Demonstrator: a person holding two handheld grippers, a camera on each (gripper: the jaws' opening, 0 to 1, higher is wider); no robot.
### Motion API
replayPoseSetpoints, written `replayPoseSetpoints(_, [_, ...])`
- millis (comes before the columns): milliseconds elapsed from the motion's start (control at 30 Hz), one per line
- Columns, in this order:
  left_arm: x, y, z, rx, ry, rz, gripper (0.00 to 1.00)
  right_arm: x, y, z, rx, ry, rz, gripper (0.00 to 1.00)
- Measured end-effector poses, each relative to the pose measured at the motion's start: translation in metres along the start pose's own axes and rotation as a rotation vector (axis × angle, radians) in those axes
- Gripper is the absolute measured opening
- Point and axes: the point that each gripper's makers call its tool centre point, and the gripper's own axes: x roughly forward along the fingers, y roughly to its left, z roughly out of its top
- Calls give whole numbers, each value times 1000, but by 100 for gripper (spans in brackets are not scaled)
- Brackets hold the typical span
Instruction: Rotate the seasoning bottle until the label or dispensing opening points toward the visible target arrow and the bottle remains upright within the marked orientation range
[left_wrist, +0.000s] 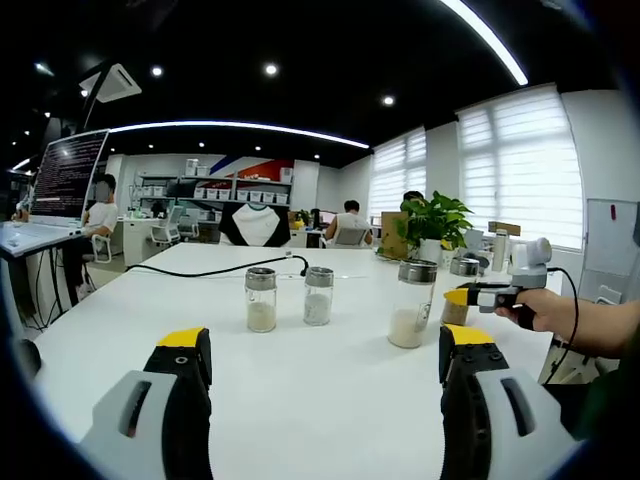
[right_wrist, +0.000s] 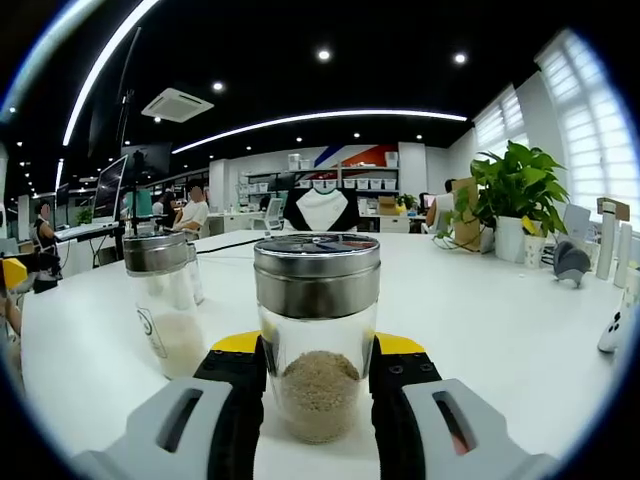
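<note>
A glass seasoning bottle with a steel lid and brown granules stands upright on the white table, in the right gripper view. My right gripper is shut on it, one yellow-tipped jaw pressed to each side. The left gripper view has the same bottle at the right, with my right gripper on it and a hand behind. My left gripper is open above the table, nothing between its jaws. No arrow mark is visible.
Three more bottles with white contents stand on the table: two small ones and a larger one, also seen close by. A black cable and a potted plant lie farther back. People sit at desks behind.
</note>
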Motion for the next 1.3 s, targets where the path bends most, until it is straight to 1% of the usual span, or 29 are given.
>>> replayPoseSetpoints(33, [0,0,0,1,0,0,100,0,0,0,-2,1,12,39])
replayPoseSetpoints(100, [0,1,-1,-3,1,3,100,1,2,0,-11,7,64,39])
replayPoseSetpoints(333, [1,2,-3,-7,10,5,100,0,4,-1,-23,18,113,39])
replayPoseSetpoints(533, [0,4,3,0,-2,7,100,0,6,-1,-30,13,160,39])
replayPoseSetpoints(833, [-2,4,0,0,5,8,100,-2,10,-1,-50,12,266,39])
replayPoseSetpoints(1067, [-3,5,0,-1,6,11,100,-3,12,-1,-62,14,331,39])
replayPoseSetpoints(1167, [-3,5,0,1,7,13,100,-5,13,-1,-70,15,377,39])
replayPoseSetpoints(1233, [-3,5,0,7,7,14,100,-5,14,-1,-70,5,410,39])
replayPoseSetpoints(1300, [-3,4,0,4,9,10,100,-6,16,-1,-77,13,439,39])
